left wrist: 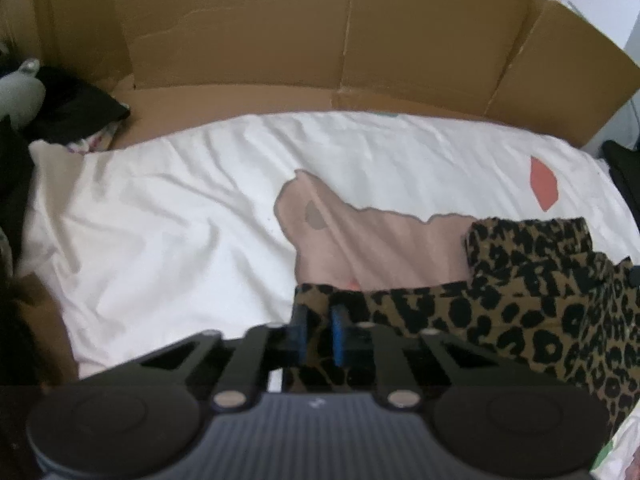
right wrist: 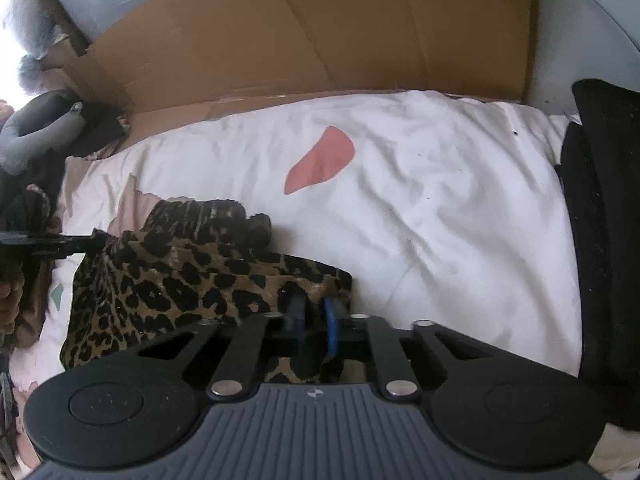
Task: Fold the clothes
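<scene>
Both corners pinched, fold ready.
L gripper (left wrist: 318,326) & R gripper (right wrist: 314,322) each clamp leopard garment (left wrist: 540,300) near bed (left wrist: 160,220) front edge; next: lift together, carry toward cardboard (left wrist: 320,40).

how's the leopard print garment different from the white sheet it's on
The leopard print garment is brown with black spots, bunched and partly folded; the white sheet is pale, spread flat, with a coral patch. The garment is pinched by the left gripper and right gripper; the sheet lies ungripped. Both are wrinkled fabric.

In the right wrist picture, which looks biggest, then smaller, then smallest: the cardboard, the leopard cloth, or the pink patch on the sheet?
1. cardboard
2. leopard cloth, though it sits nearer the camera
3. pink patch
</scene>
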